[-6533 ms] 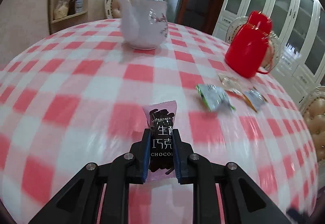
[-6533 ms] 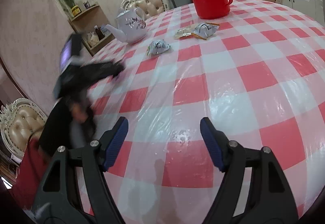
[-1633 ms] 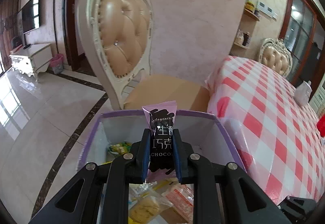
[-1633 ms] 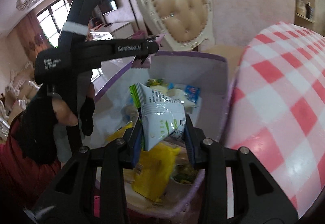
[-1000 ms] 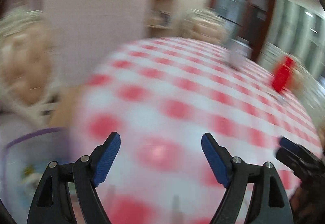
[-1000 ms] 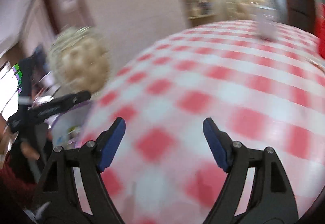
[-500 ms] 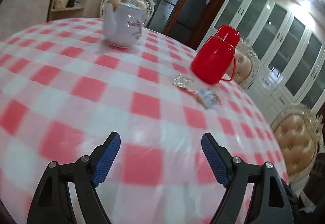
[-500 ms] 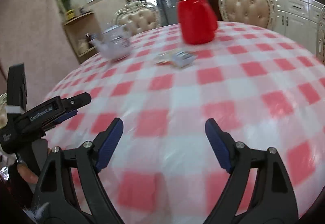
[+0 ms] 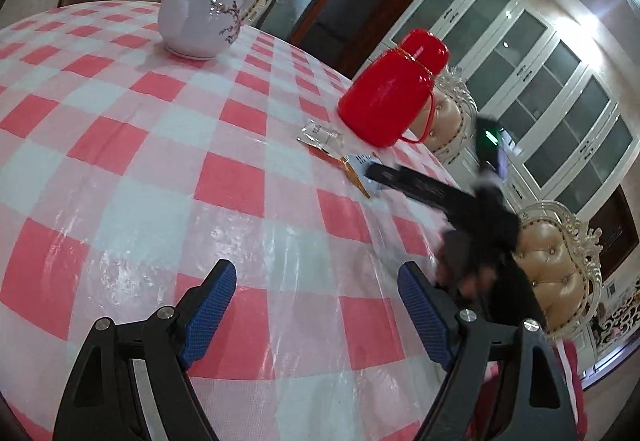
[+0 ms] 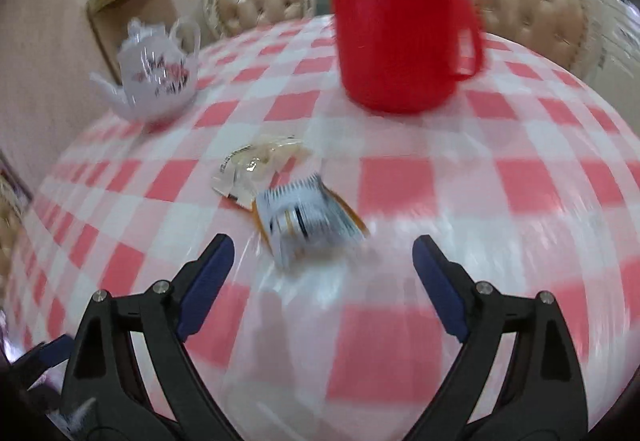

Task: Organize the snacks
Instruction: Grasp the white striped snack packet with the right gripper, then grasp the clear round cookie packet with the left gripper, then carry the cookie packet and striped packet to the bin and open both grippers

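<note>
while your right tongs (image 10: 322, 267) are spreading wider, there's nothing pinched between the blue pads (image 10: 208, 261), just tablecloth under them. the grey snack packet with the orange edge (image 10: 308, 221) lies flat on the table right past the tips, roughly centred in the gap but not touched. a clear wrapped snack (image 10: 256, 165) sits just behind it, touching or overlapping it, hard to say with the blur. your left tongs (image 9: 316, 297) are released too, pads (image 9: 210, 301) well apart and empty, hovering over the pink and white checked cloth (image 9: 132, 145). from that side you can see your right tongs reaching in from the right edge, tip right by the two snacks. further back there's a red jug (image 10: 396, 25) standing near the packets, and a white teapot (image 9: 200, 21) well off toward the far left of the table. padded chairs (image 10: 532, 5) ring the far side.
</note>
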Available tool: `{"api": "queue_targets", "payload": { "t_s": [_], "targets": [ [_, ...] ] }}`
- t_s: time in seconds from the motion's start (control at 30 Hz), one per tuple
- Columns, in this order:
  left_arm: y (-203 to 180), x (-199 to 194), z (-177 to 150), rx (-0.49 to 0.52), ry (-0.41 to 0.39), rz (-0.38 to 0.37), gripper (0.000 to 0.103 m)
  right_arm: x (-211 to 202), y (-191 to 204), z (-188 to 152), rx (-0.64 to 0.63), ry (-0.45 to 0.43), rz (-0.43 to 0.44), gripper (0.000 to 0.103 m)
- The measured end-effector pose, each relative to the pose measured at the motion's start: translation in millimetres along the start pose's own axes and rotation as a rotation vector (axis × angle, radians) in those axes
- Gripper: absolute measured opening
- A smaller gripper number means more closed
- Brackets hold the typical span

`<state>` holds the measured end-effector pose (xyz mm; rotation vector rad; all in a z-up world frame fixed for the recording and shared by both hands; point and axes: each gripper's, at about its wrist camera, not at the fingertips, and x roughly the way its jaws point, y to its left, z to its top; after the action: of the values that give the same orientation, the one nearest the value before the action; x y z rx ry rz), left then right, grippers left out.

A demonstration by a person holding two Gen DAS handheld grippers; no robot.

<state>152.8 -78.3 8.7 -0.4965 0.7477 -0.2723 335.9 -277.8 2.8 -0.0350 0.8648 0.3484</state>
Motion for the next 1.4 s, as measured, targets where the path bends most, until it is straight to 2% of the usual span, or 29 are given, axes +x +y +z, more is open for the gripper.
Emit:
{"api": "queue_targets", "payload": {
  "t_s": [0.13, 0.17, 0.2, 0.23, 0.27, 0.33, 0.43, 0.57, 0.73, 0.83, 0.93, 1.07, 1.13, 1.17, 1.23, 1.27, 1.4],
  "targets": [
    [0.7, -0.8, -0.6, -0.003, 0.009, -0.007, 0.084, 32.7, 20.7, 13.3, -0.114, 0.100, -0.048, 0.093],
    [1.6, -1.4, -0.7, -0.008, 0.010, -0.010, 0.084, 33.6, 23.5, 13.0, -0.134, 0.093, -0.058, 0.092],
    [2.4, -1.1, -0.5, -0.014, 0.011, -0.013, 0.084, 30.9, 25.8, 10.8, -0.153, 0.083, -0.050, 0.083],
    [3.7, -1.3, -0.3, -0.019, 0.011, -0.015, 0.084, 25.5, 26.2, 6.9, -0.156, 0.075, -0.031, 0.059],
    [4.5, -1.0, -0.1, -0.024, 0.010, -0.012, 0.084, 15.5, 24.7, -0.5, -0.142, 0.072, -0.030, 0.040],
    [4.8, 0.6, 0.6, -0.025, 0.014, -0.001, 0.084, -0.4, 22.8, -15.8, -0.143, 0.060, -0.075, 0.039],
    [3.0, 6.2, 1.9, -0.015, 0.027, 0.027, 0.084, -40.6, 8.7, -44.5, -0.041, 0.032, -0.021, 0.039],
    [-8.7, 20.5, 16.7, 0.050, -0.003, 0.056, 0.084, -105.7, 7.7, -84.1, 0.024, -0.038, -0.013, 0.039],
    [-24.0, 72.4, 59.1, 0.081, 0.013, 0.114, 0.084, -153.1, 6.4, -129.0, 0.124, -0.072, 0.050, 0.039],
    [-26.9, 110.1, 89.8, 0.078, 0.012, 0.163, 0.084, -166.8, 4.8, -155.5, 0.178, -0.062, 0.097, 0.039],
    [-30.5, 152.6, 115.7, 0.088, 0.037, 0.198, 0.084, -164.5, 7.9, -153.1, 0.168, -0.059, 0.093, 0.040],
    [-41.1, 198.1, 136.6, 0.192, 0.098, 0.262, 0.084, -169.0, 12.0, -151.0, 0.159, -0.065, 0.104, 0.040],
    [-41.7, 209.0, 140.6, 0.209, 0.120, 0.275, 0.084, -173.6, 13.2, -150.6, 0.157, -0.081, 0.113, 0.041],
    [-42.3, 210.8, 141.2, 0.223, 0.123, 0.272, 0.081, -174.2, 14.3, -150.3, 0.152, -0.086, 0.109, 0.041],
    [-46.9, 209.1, 137.1, 0.269, 0.134, 0.268, 0.048, -170.0, 14.5, -151.1, 0.152, -0.077, 0.093, 0.042],
    [-50.2, 206.3, 132.8, 0.310, 0.146, 0.271, 0.045, -165.8, 12.9, -151.8, 0.158, -0.067, 0.086, 0.042],
    [-54.7, 183.2, 117.1, 0.318, 0.126, 0.231, 0.044, -156.6, 3.2, -155.6, 0.190, -0.043, 0.066, 0.042]
  ]
}}
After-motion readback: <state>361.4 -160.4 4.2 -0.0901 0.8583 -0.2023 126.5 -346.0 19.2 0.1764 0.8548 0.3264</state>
